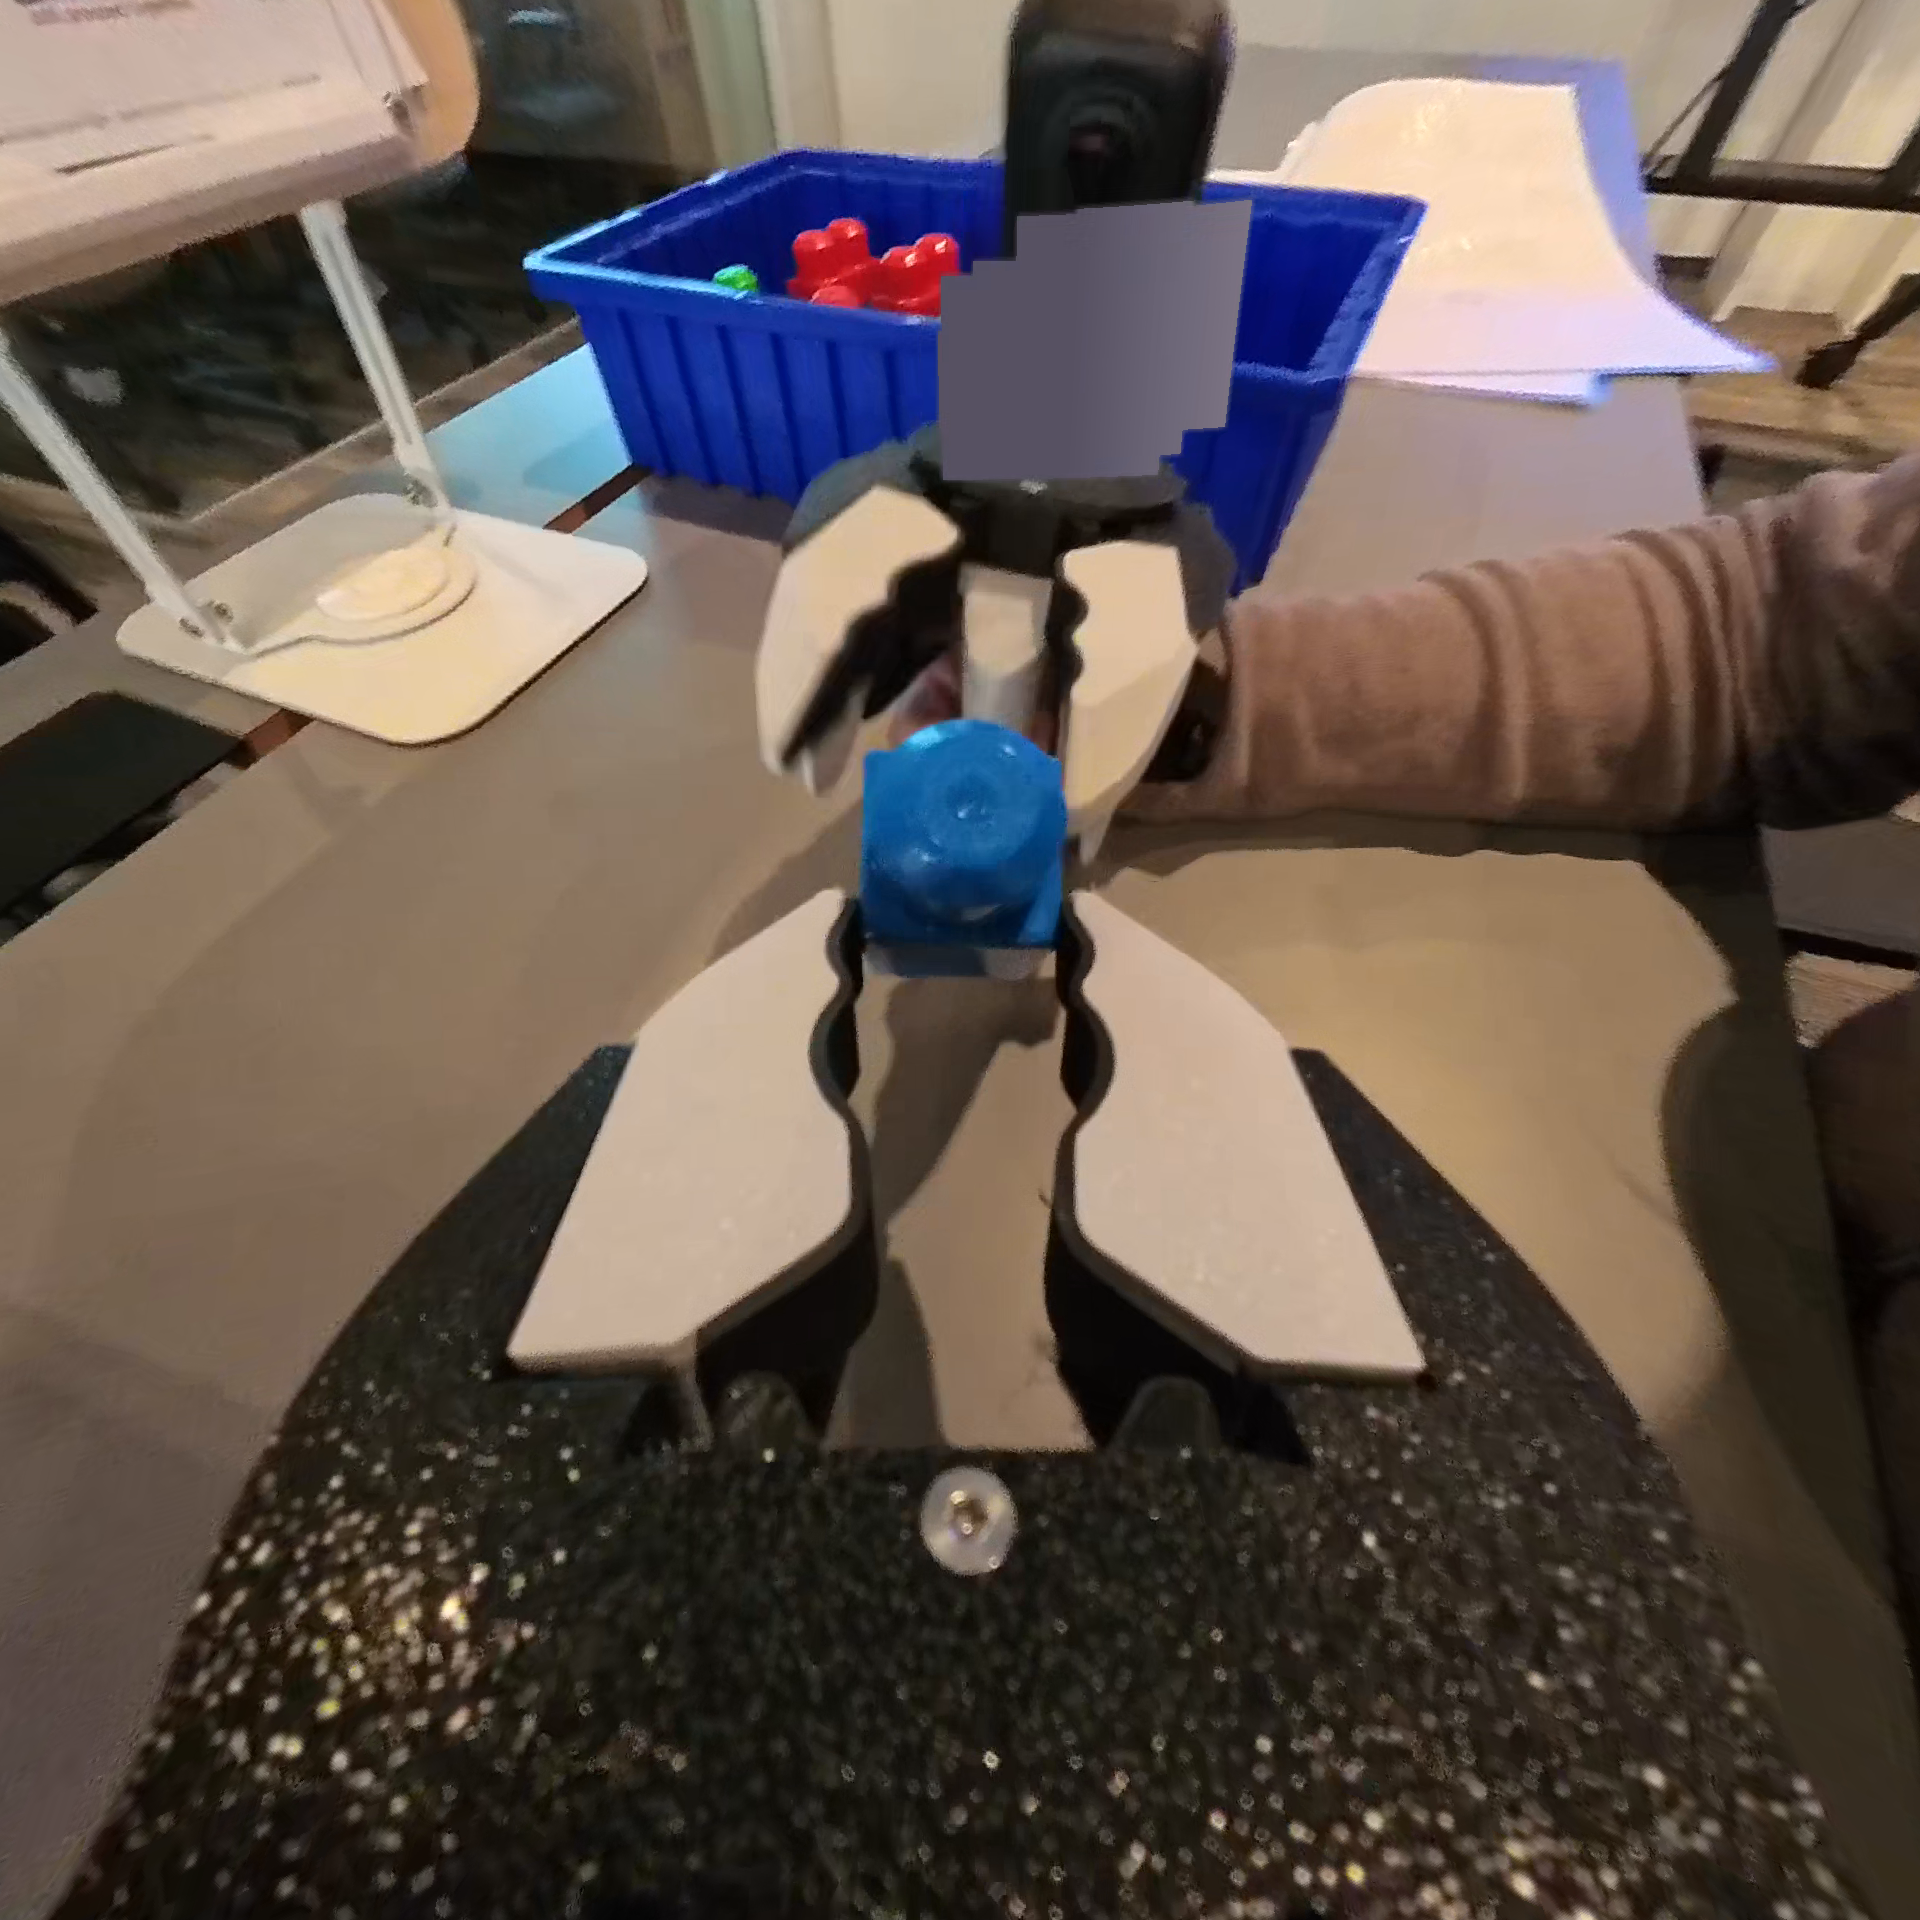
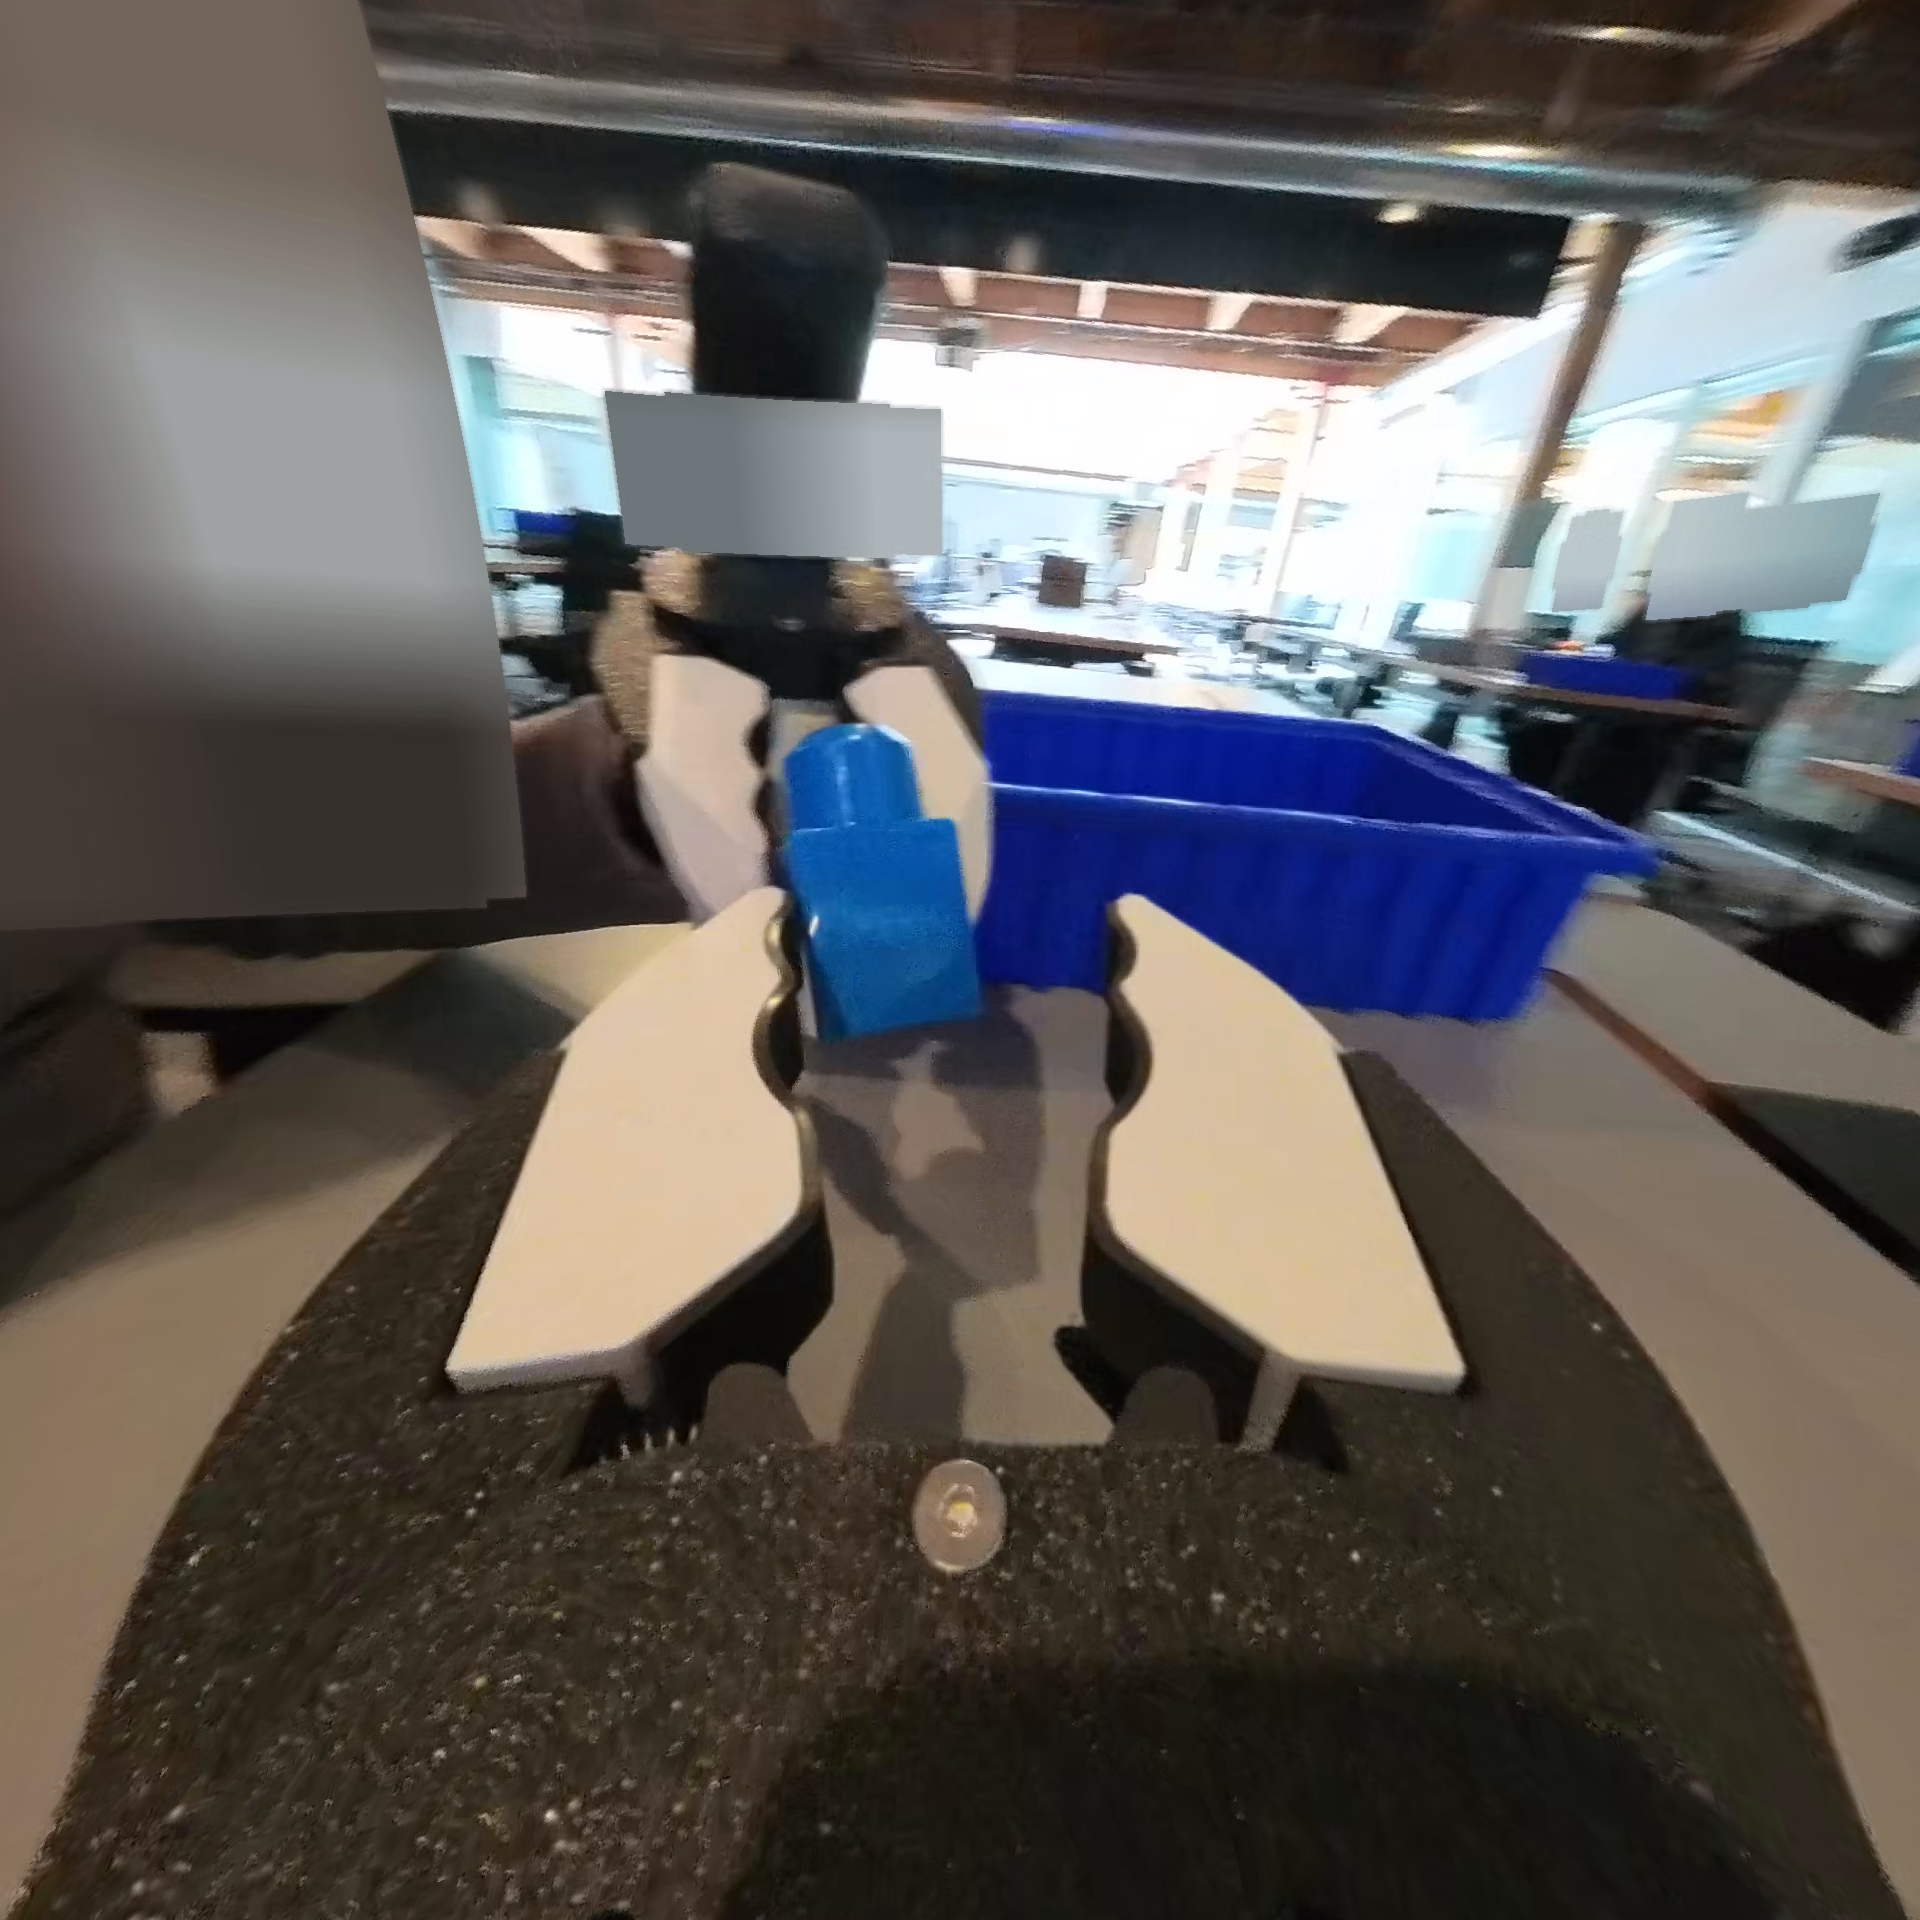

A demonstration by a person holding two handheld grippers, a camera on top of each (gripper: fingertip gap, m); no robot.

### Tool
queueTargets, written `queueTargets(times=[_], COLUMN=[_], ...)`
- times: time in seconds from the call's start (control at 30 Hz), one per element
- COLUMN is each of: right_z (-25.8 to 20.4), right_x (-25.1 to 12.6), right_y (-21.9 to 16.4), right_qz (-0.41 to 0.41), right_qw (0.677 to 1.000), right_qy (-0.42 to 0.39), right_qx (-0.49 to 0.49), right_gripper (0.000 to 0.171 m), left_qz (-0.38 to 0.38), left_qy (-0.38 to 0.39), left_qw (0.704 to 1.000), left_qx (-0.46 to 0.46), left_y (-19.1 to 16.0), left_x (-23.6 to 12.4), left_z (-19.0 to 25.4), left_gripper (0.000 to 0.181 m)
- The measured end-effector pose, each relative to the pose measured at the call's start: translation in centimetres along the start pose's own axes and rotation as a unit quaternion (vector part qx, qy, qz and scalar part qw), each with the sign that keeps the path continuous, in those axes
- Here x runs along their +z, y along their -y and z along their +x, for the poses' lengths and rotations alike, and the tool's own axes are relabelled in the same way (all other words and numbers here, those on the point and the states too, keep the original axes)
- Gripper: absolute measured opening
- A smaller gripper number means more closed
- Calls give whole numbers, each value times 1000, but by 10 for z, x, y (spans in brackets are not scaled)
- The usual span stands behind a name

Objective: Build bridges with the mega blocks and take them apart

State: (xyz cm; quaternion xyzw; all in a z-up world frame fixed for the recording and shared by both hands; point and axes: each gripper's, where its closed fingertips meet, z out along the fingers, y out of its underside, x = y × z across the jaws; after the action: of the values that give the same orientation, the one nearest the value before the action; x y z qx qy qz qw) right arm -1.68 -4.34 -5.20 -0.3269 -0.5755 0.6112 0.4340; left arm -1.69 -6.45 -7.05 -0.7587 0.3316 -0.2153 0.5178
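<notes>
A single-stud blue mega block is held above the grey table. My left gripper is shut on its base, stud pointing away from me. My right gripper faces it from the far side, open, with its fingers on either side of the stud. In the right wrist view the blue block sits tilted between my right gripper's wide-open fingers, close to the left finger. The left gripper's fingers hold the block from behind.
A blue bin stands behind the grippers, holding red blocks and a green one; it shows at right in the right wrist view. A clear sign stand is at left, white papers at back right, a person's sleeve at right. Left and right tips are no more than a few centimetres apart.
</notes>
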Motion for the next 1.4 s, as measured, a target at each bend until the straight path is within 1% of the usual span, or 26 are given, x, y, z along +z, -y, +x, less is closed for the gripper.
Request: queueTargets(times=[0.03, 0.07, 0.13, 0.23, 0.3, 0.33, 0.43, 0.57, 0.67, 0.8, 1.03, 1.1, 1.2, 1.4], right_z=[10, 22, 40, 58, 69, 71, 71, 68, 66, 66, 66, 66, 66, 64], right_x=[-6, -14, -31, -52, -61, -62, -59, -52, -49, -49, -49, -49, -48, -49], right_y=[-2, -4, 0, 6, 3, 0, -5, -11, -14, -15, -16, -16, -16, -17], right_qz=[-3, -4, 10, 17, 8, 0, -13, -35, -45, -49, -44, -44, -44, -45], right_qw=[999, 996, 985, 968, 956, 954, 956, 956, 957, 957, 960, 960, 961, 962], right_qy=[-35, -81, -160, -240, -282, -289, -284, -276, -271, -269, -265, -263, -261, -257], right_qx=[-9, -26, -62, -75, -82, -84, -77, -95, -99, -94, -85, -83, -80, -75], right_gripper=[60, 52, 52, 55, 52, 51, 50, 49, 49, 48, 49, 49, 49, 50], left_qz=[-13, -34, -72, -125, -158, -172, -208, -253, -267, -235, -205, -199, -201, -194], left_qy=[12, 18, 18, 1, -16, -25, -45, -63, -82, -124, -127, -128, -132, -123], left_qw=[1000, 999, 997, 992, 987, 985, 977, 964, 957, 962, 967, 969, 968, 969], left_qx=[-6, -6, -8, -13, -12, -10, 8, 60, 75, 62, 79, 73, 69, 95], left_y=[-5, -12, -26, -43, -53, -56, -65, -80, -85, -79, -75, -74, -76, -75], left_x=[3, 7, 16, 26, 31, 33, 36, 37, 37, 40, 42, 42, 43, 47], left_z=[-4, -5, -5, -2, 0, 1, 1, 1, 3, 11, 3, 2, 3, 6], left_gripper=[35, 35, 35, 35, 35, 35, 35, 35, 36, 35, 36, 44, 50, 50])
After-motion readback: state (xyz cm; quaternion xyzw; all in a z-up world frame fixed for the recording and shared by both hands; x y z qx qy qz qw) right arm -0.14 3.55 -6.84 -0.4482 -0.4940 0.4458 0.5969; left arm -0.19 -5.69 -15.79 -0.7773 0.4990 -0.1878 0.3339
